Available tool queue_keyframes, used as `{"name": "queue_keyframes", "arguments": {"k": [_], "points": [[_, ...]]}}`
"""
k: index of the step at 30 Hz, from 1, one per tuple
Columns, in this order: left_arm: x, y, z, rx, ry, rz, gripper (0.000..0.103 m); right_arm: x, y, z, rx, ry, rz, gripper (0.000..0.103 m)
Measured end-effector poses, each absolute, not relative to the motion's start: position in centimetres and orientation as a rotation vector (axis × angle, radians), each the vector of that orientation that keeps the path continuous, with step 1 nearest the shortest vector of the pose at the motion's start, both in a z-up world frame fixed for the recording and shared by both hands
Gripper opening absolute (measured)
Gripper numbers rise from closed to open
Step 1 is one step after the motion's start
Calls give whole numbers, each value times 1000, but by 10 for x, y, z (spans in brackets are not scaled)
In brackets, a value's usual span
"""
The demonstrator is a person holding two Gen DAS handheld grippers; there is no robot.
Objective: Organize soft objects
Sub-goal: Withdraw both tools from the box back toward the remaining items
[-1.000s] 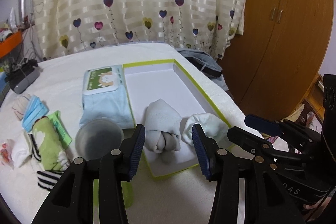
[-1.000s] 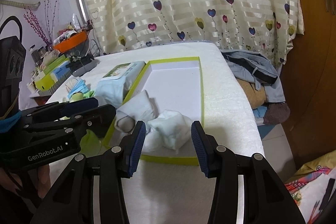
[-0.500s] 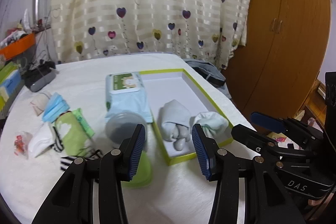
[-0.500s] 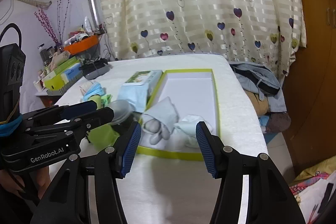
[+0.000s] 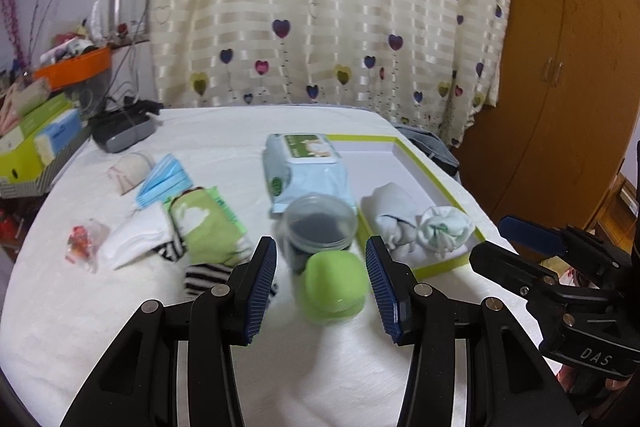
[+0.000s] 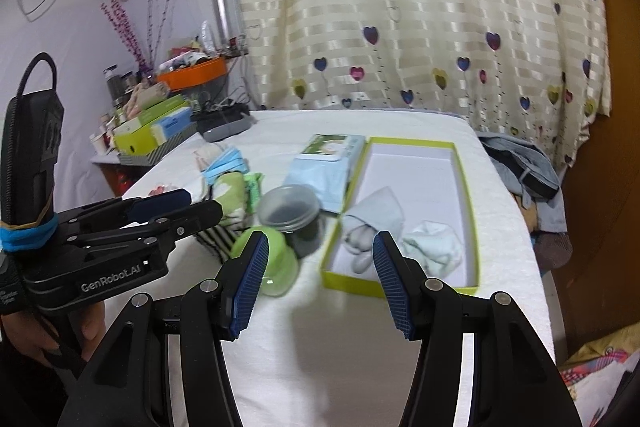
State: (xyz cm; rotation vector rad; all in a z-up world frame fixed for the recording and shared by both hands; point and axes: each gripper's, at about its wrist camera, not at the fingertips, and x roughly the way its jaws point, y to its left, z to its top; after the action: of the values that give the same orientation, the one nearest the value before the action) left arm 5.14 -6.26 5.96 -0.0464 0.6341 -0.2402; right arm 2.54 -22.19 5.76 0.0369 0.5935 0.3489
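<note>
A white box with a lime rim (image 5: 448,183) (image 6: 470,195) lies on the white table. Two rolled pale socks lie at its near end: a grey one (image 5: 390,217) (image 6: 374,217) and a whitish one (image 5: 444,227) (image 6: 434,247). Loose socks lie left of it: a green one (image 5: 200,231) (image 6: 232,195), a white one (image 5: 136,241) and a black-striped one (image 5: 204,275). My left gripper (image 5: 320,283) is open and empty above a green cup. My right gripper (image 6: 318,281) is open and empty, short of the box.
A green cup (image 5: 334,287) (image 6: 276,267) and a clear jar (image 5: 320,227) (image 6: 290,219) stand near the box. A wipes pack (image 5: 306,169) (image 6: 328,167), blue masks (image 5: 164,179) and a small bag (image 5: 82,241) lie around. Clothes (image 6: 520,167) hang at the right edge.
Both grippers have pulled back from the box and stayed open; the left one has swung left, so the cup now sits between its fingers. The rolled socks stay in the box.
</note>
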Motion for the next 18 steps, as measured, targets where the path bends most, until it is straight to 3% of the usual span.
{"name": "queue_keyframes", "arguments": {"k": [18], "points": [[43, 14, 37, -124, 666, -143, 46, 22, -157, 50, -43, 612, 475, 56]]}}
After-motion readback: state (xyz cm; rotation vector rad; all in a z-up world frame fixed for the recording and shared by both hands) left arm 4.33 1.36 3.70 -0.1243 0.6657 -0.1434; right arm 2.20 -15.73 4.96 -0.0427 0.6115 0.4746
